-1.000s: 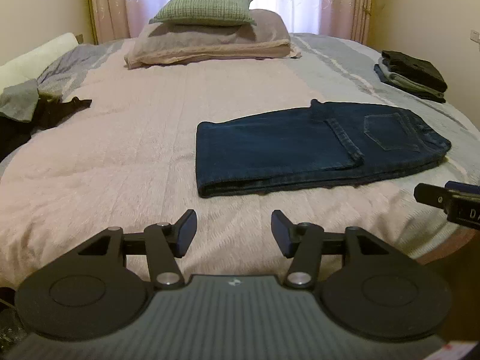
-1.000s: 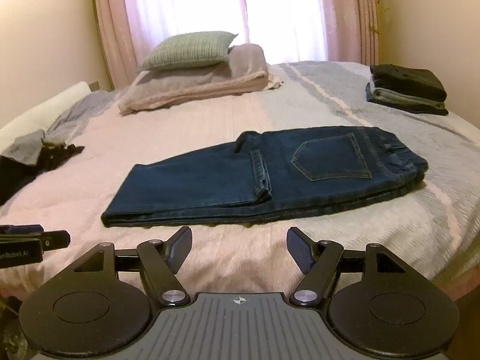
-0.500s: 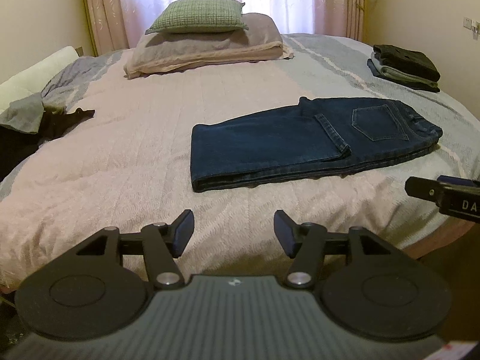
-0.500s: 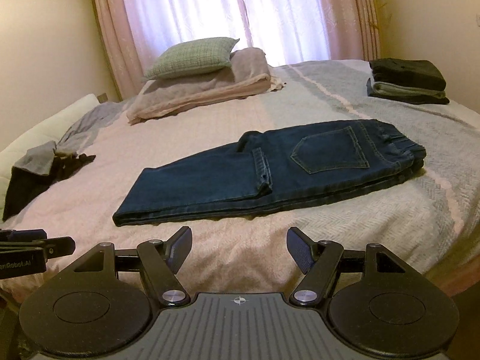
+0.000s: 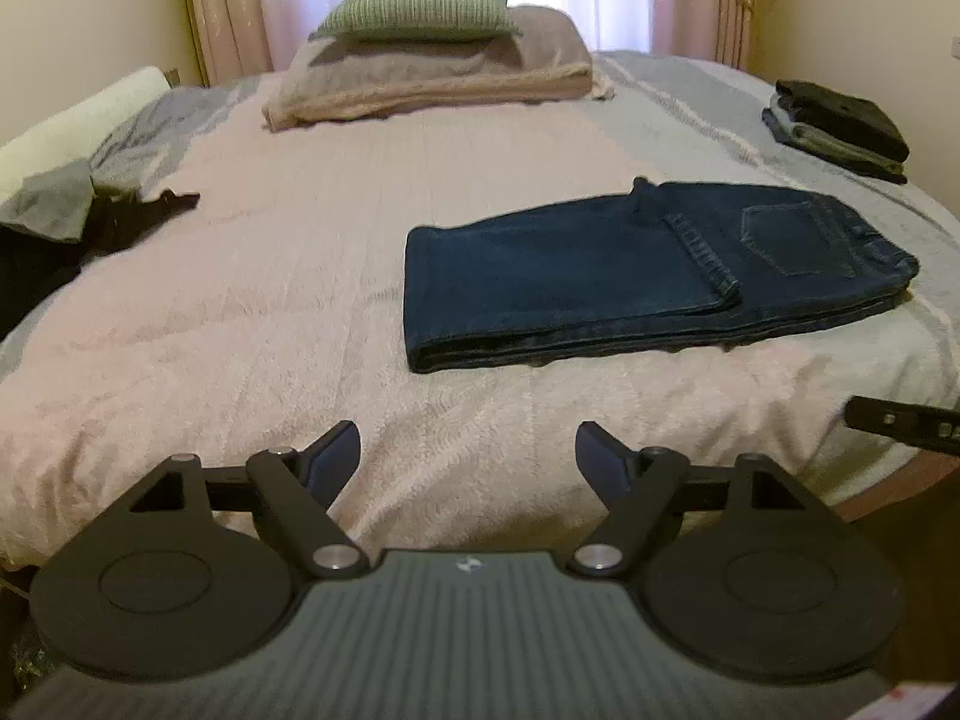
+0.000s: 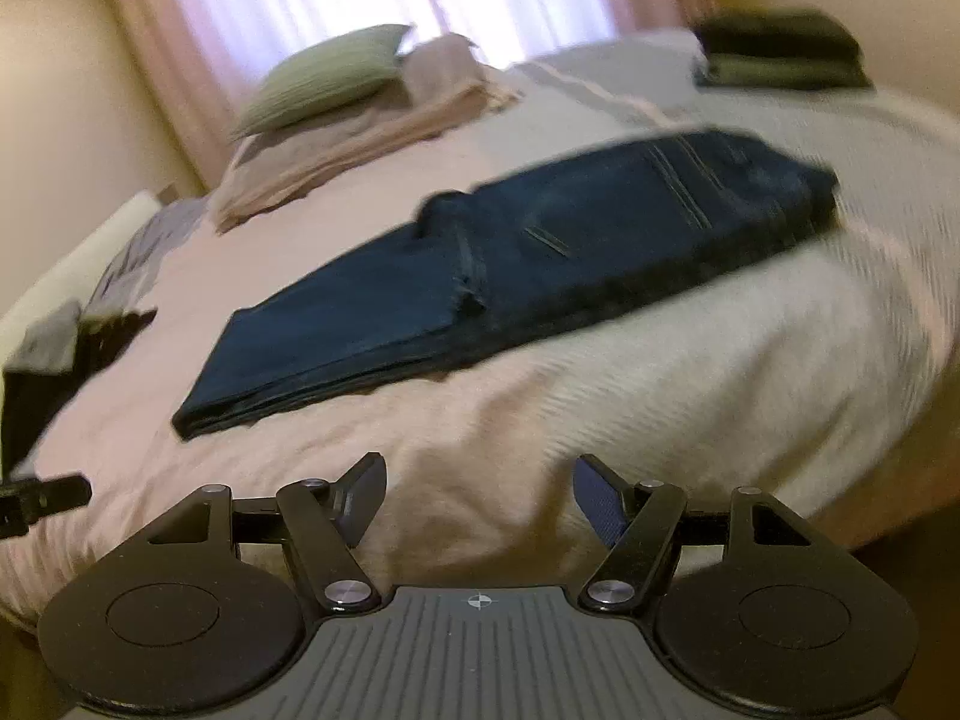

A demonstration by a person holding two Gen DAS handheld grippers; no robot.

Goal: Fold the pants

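Observation:
Dark blue jeans lie folded flat on the pink bedspread, the waist and back pocket to the right, the folded leg end to the left. In the tilted, blurred right wrist view the same jeans stretch across the middle. My left gripper hovers over the bed's near edge, short of the jeans, its jaws opening with nothing between them. My right gripper stands open and empty at the near edge too, apart from the jeans.
A green cushion rests on a pillow at the bed's head. A stack of folded dark clothes sits at the far right. Loose dark and grey garments lie at the left edge. The right gripper's tip pokes in from the right.
My left gripper's jaws have spread wider. The right wrist view has rolled, tilting the bed, and blurred as that hand moved. The jeans have not moved.

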